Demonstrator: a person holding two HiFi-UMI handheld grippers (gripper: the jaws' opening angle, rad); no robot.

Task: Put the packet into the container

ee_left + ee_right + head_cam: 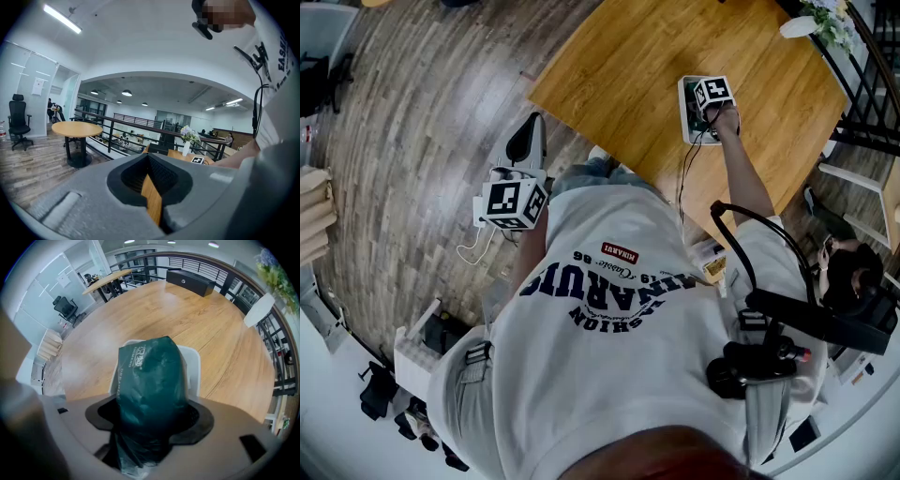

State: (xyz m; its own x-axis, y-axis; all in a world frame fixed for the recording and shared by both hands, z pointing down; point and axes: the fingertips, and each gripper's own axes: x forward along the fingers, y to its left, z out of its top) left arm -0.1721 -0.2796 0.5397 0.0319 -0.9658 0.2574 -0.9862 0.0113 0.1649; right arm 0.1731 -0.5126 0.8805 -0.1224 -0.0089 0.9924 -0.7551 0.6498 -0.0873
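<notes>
A dark green packet [150,380] stands up between the jaws of my right gripper [150,430], which is shut on its lower part. Right behind it in the right gripper view is the white container [192,363], resting on the wooden table [187,315]. In the head view the right gripper [701,114] hangs directly over the container [685,101], hiding the packet. My left gripper [529,131] is held low at the person's left side, off the table, over the floor. Its jaws [151,190] are shut with nothing in them.
A black box [190,282] lies at the table's far edge, and a white vase of flowers [260,308] stands by the railing. Wood floor [412,112] spreads left of the table. A round table [76,129] and an office chair [18,122] stand farther off.
</notes>
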